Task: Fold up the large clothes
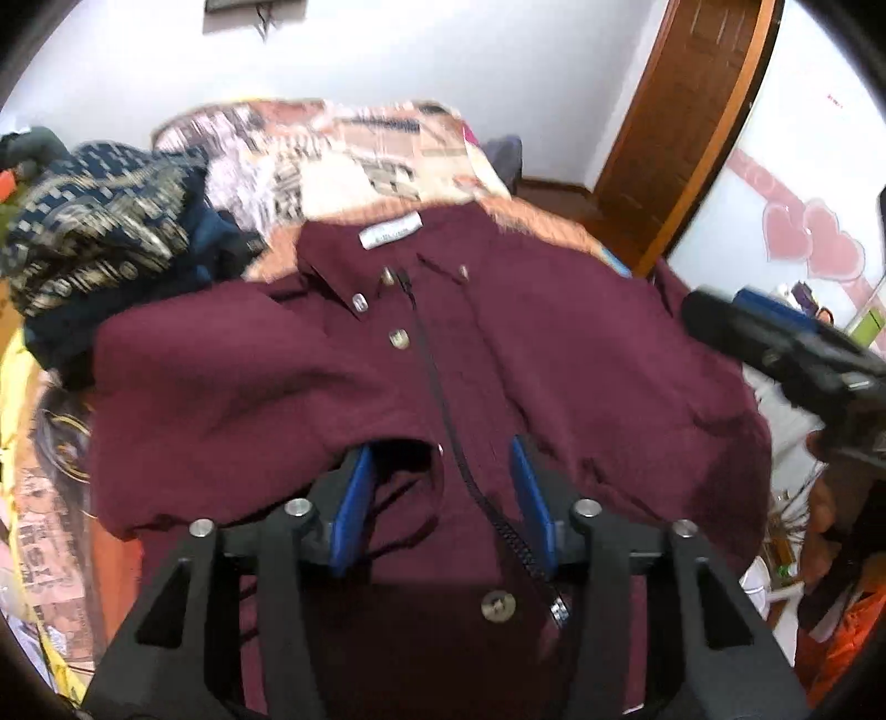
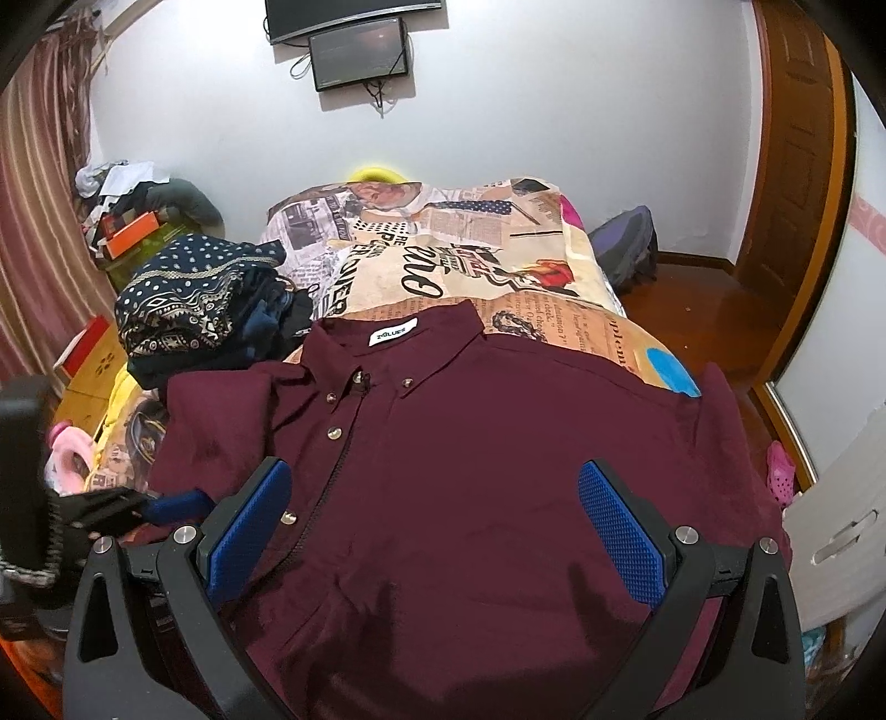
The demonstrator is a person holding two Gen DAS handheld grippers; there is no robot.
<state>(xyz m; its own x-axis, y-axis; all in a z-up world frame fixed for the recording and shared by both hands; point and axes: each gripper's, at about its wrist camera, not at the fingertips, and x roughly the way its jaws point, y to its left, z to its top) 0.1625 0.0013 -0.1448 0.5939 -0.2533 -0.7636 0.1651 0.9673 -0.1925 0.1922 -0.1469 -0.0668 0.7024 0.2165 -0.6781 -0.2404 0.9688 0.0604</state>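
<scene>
We see the maroon shirt spread front-up on the bed, collar toward the wall. Left gripper hangs over its button strip, jaws parted, gripping nothing. Right gripper hovers above the chest, jaws wide apart, empty. Patterned clothes pile just beside the shirt's shoulder.

A bed is covered by a newspaper-print quilt in cream and orange, with a blue disc printed near its right edge. On its left side a heap of navy cloth with white dots and patterned bands is piled. 2 dark flat screens are mounted on the white wall, with cables hanging below. A brown wooden door is seen at right, a striped pink curtain at left. A grey and purple backpack is set on the wooden floor beside the bed.
</scene>
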